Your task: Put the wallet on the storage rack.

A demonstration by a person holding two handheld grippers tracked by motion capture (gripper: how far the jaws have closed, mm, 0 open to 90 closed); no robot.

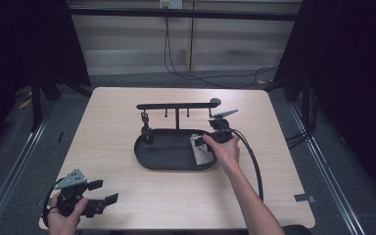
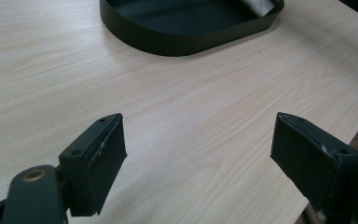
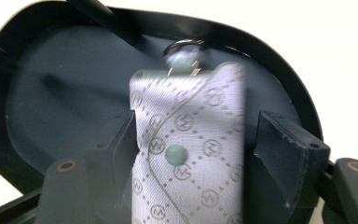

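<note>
My left gripper (image 1: pixel 98 192) is black with blocky screw-fastened jaws, a brass fitting and a grey triangular plate; my right gripper (image 3: pixel 193 154) trails a black cable.

Left claw (image 1: pixel 99 192) wide open near table edge; right claw (image 3: pixel 193 149) open, reaching forward.

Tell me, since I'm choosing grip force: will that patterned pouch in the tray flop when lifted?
Probably somewhat: the pouch looks like thin woven fabric, so it may sag. Its sheen suggests it could slip between the right gripper jaws. The metal ring likely dangles.
</note>
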